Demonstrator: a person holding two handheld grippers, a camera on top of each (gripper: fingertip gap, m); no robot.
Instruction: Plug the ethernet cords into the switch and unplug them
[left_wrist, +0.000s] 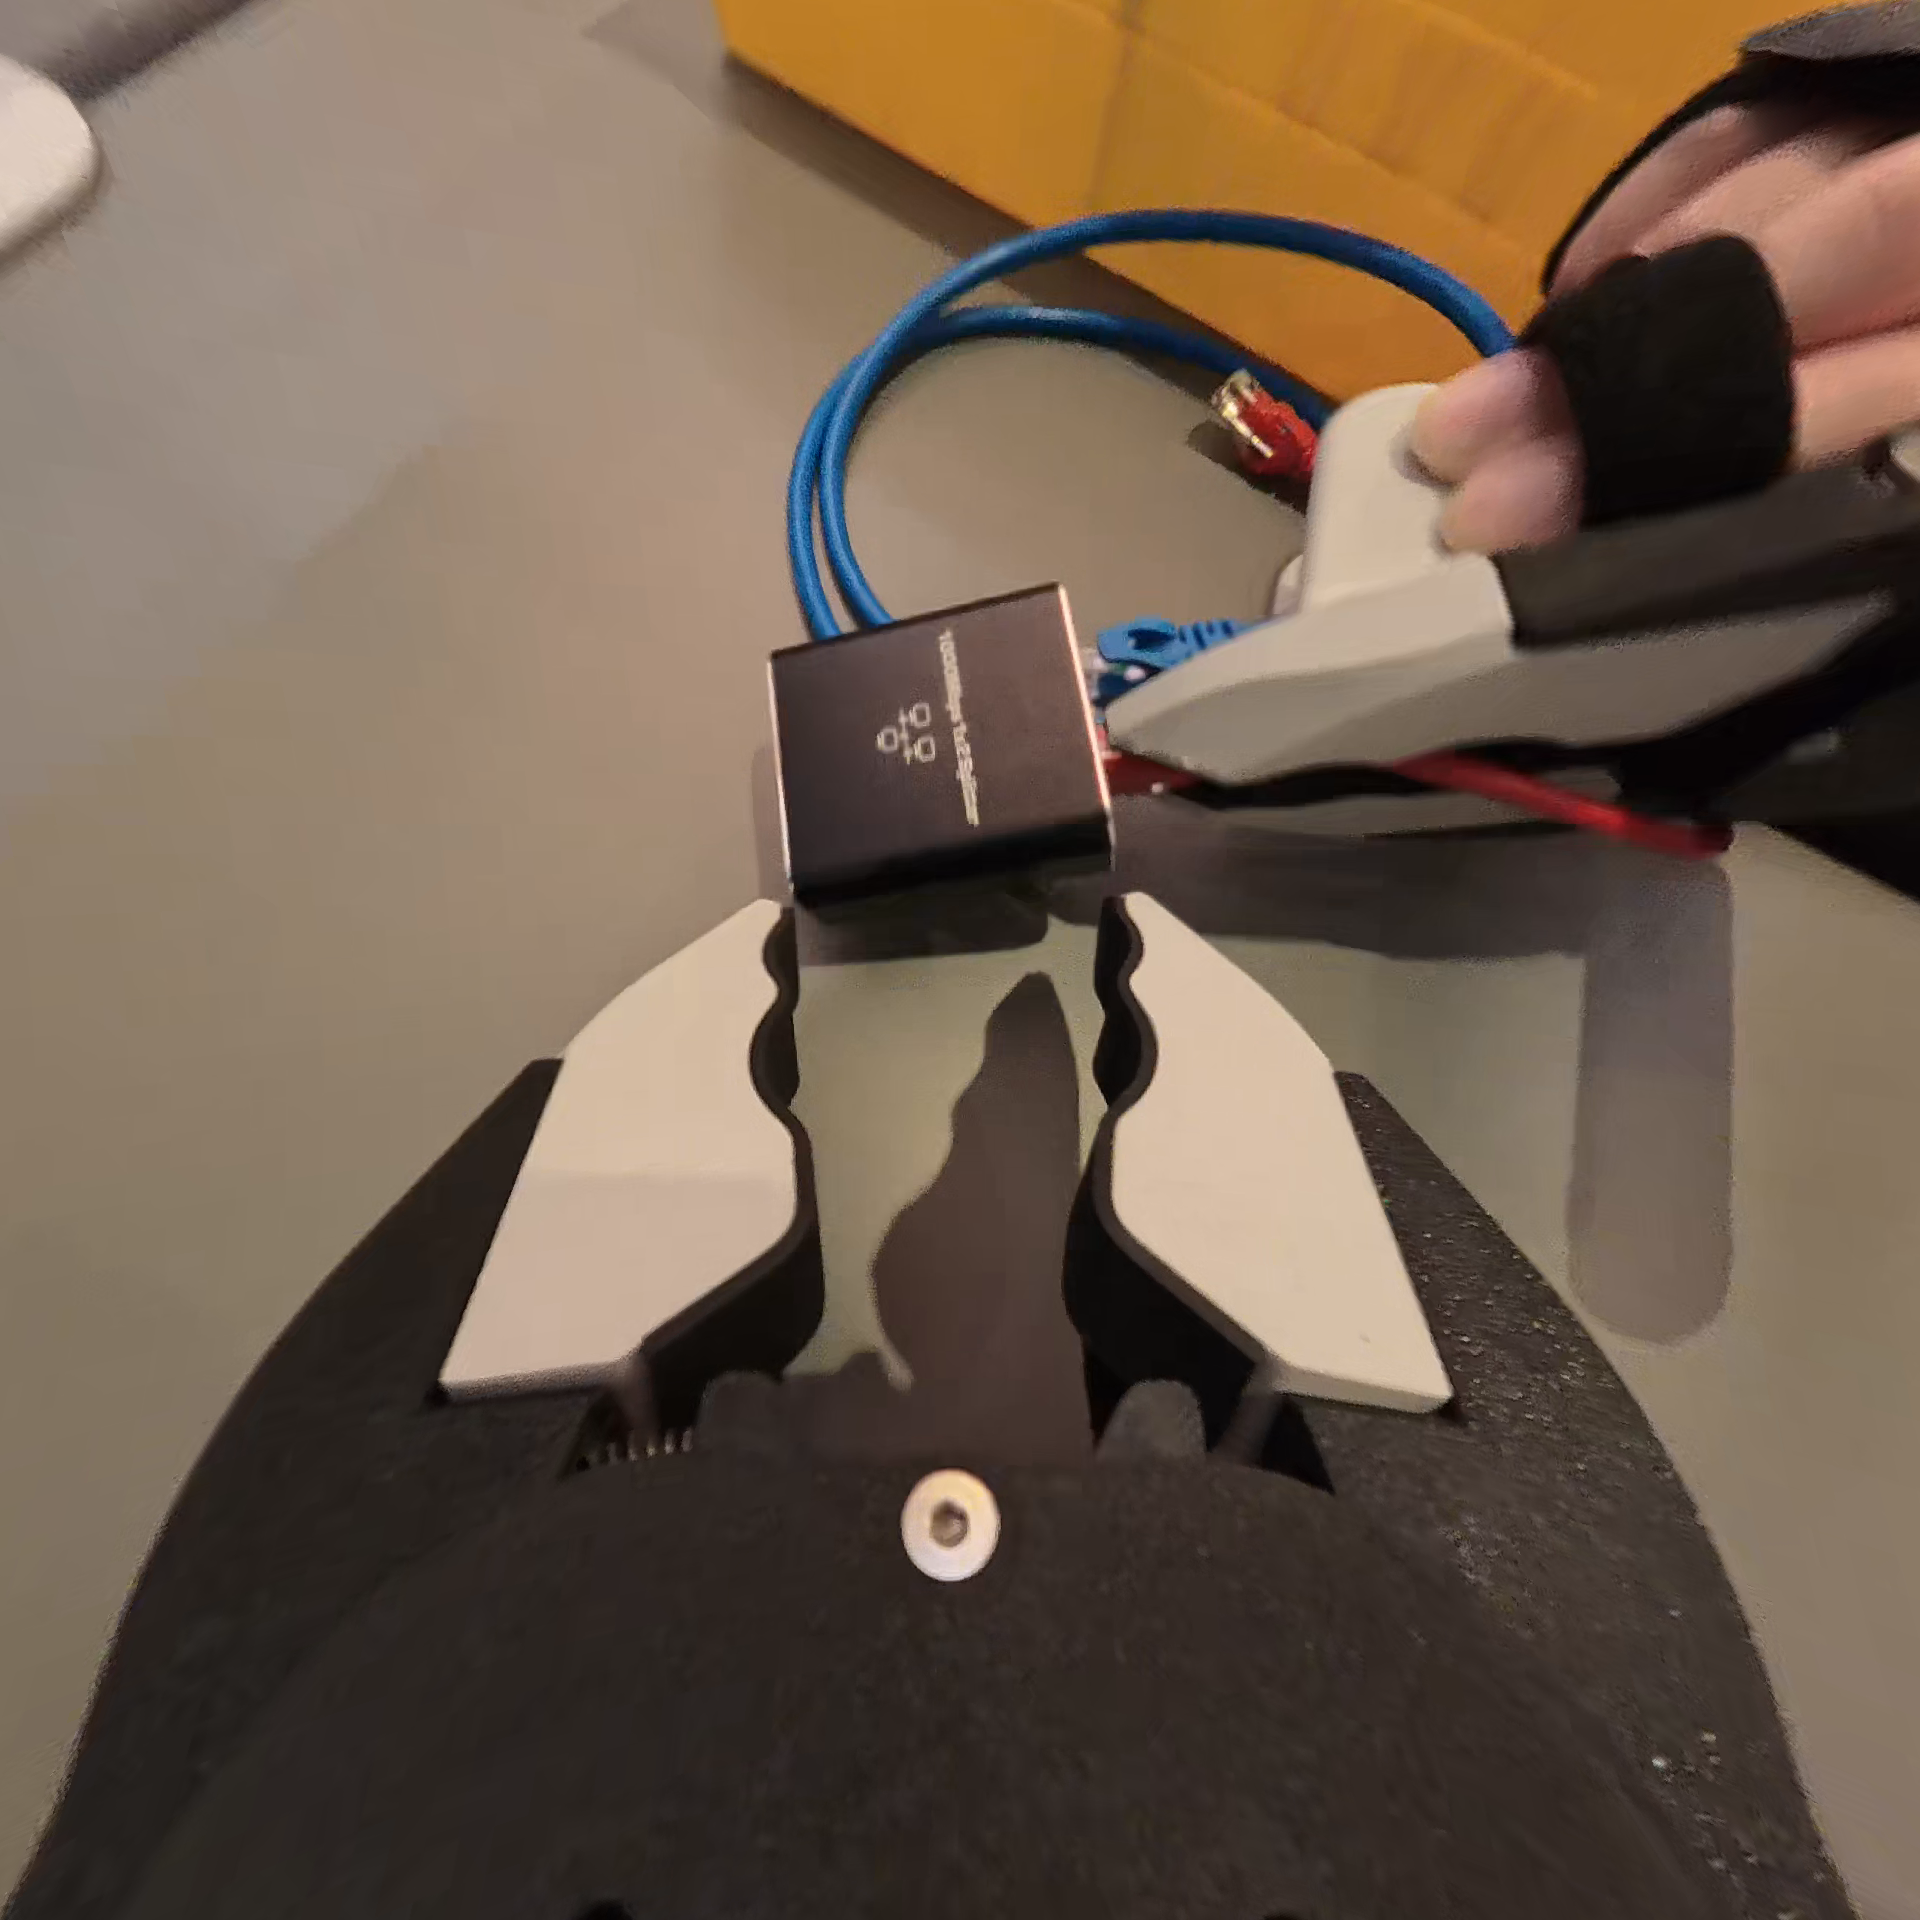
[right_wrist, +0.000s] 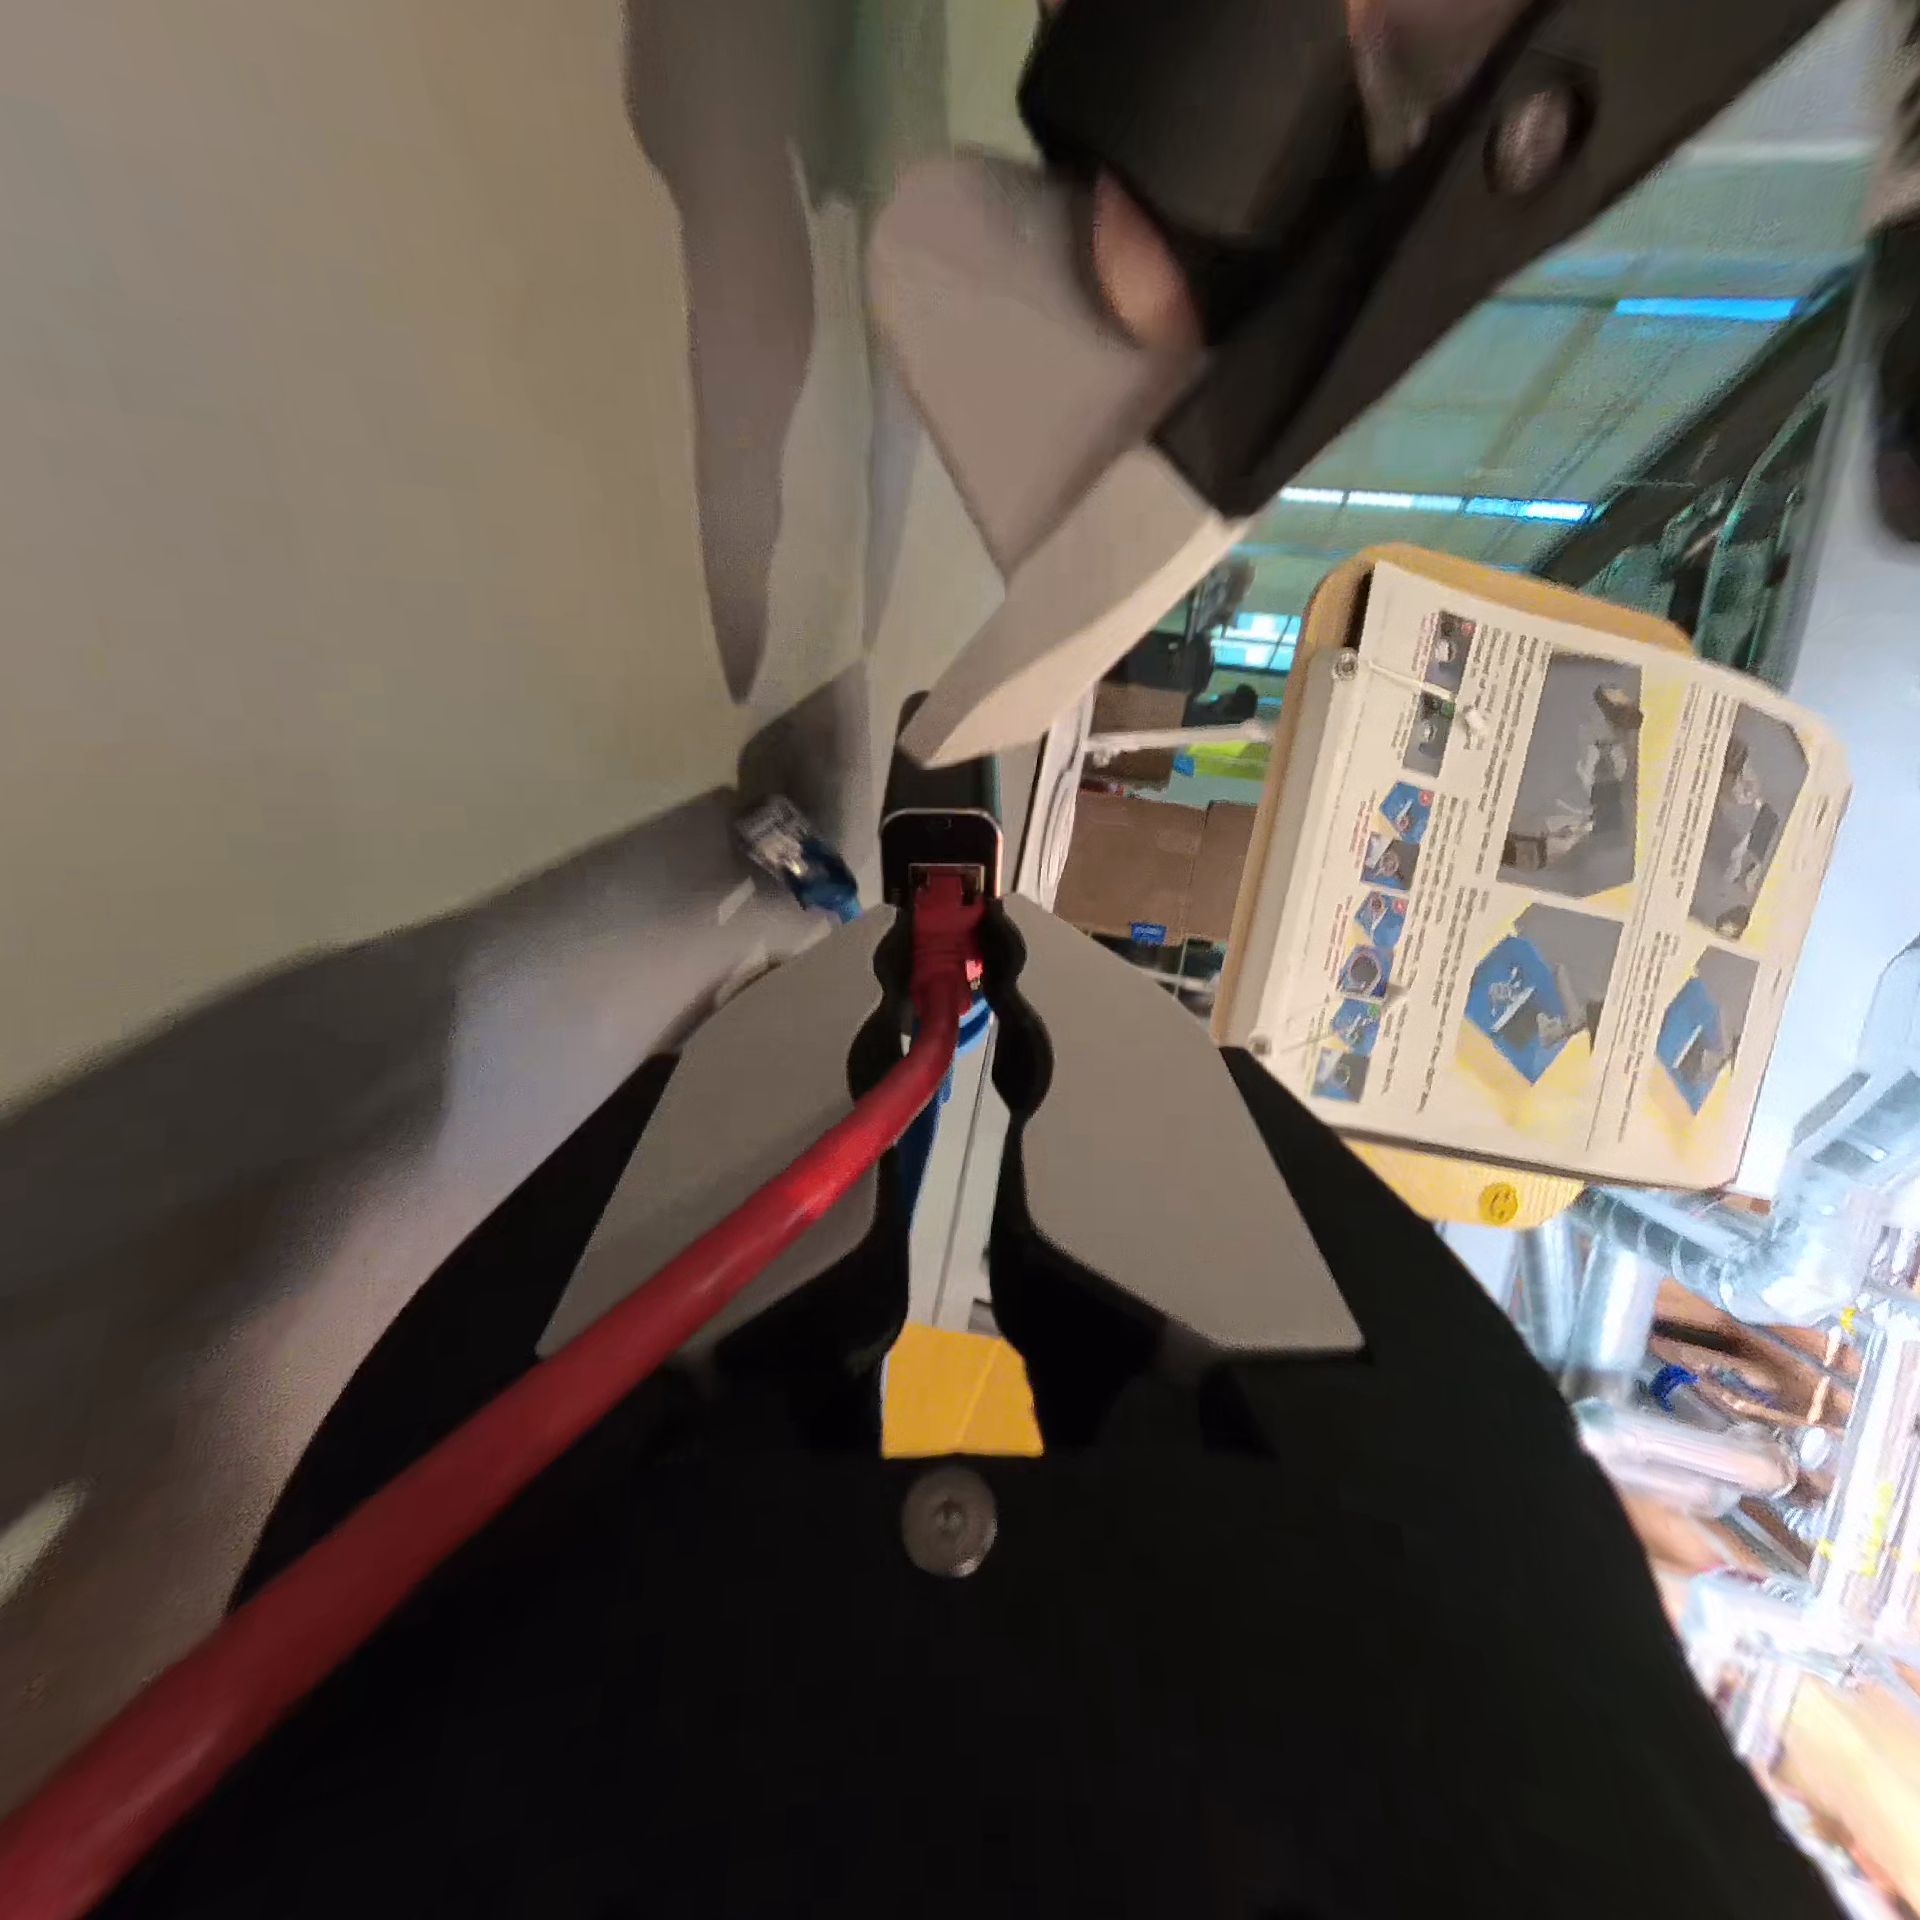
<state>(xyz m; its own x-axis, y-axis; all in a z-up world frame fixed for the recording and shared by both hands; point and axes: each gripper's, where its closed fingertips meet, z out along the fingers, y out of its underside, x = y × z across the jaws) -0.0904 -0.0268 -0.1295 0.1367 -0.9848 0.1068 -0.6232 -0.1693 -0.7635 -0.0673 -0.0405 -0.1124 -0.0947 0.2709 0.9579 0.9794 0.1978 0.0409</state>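
Both wrist views close on switch (left_wrist: 935, 738)

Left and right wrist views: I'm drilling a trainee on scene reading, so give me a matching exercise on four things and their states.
Things:
1. red plug
2. loose blue plug
3. left gripper
4. switch

States:
A. jaws apart, holding nothing
B. black box, just beyond the left fingertips
C. seated in a port, pinched between the right gripper's pads
D. unplugged, beside the switch

Pairs: 1-C, 2-D, 3-A, 4-B

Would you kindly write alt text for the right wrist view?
The right hand-held gripper pinches a red ethernet plug seated in the black switch. A loose blue plug lies left; the other hand-held gripper reaches in above.
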